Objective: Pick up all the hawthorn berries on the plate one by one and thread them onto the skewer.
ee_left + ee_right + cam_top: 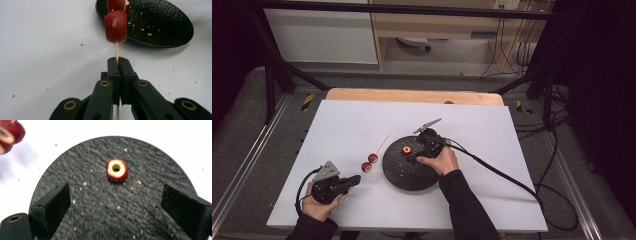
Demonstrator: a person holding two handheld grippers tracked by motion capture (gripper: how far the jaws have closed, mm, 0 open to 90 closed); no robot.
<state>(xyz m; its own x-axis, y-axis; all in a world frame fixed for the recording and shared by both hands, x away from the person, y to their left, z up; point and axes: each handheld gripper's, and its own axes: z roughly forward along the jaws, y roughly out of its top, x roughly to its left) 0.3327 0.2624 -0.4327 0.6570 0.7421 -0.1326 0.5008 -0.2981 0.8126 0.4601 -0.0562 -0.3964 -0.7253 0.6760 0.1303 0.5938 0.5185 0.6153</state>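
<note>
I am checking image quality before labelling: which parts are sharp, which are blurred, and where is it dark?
High view: white table bright, surroundings dark. Left gripper view: strawberry piece on the skewer fairly sharp, nearest jaw links soft. Right gripper view: black plate and cored fruit piece slightly blurred, jaws soft-edged.
</note>
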